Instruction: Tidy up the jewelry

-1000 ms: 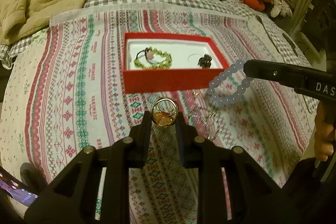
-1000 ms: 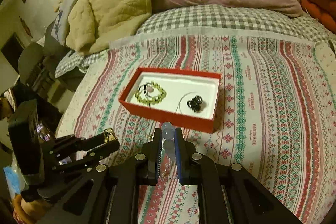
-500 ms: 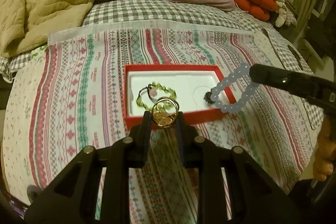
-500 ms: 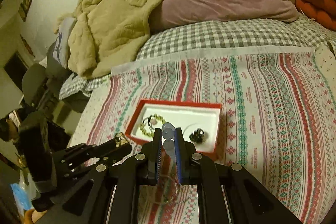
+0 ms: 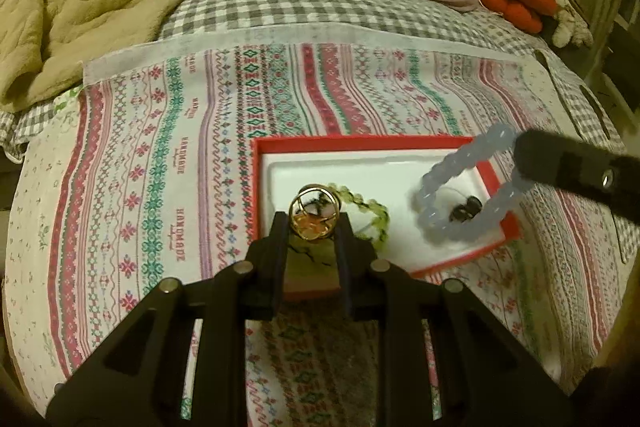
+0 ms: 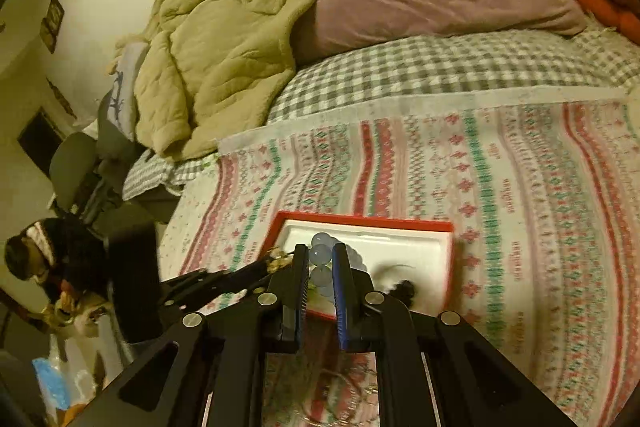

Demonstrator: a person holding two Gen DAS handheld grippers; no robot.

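— Jewelry first, left view: where is it?
— Left gripper (image 5: pixel 314 223) pinches a gold ring (image 5: pixel 315 213) over the red box (image 5: pixel 460 263), above the green bracelet (image 5: pixel 374 215). Light, hard, likely slippery — its band is the place to grip.
— And the right view?
— Right gripper (image 6: pixel 320 269) is clamped on a pale bead bracelet (image 6: pixel 320 259) dangling over the box. It looks limp and swingy — best lowered gently beside the dark piece (image 6: pixel 402 289).
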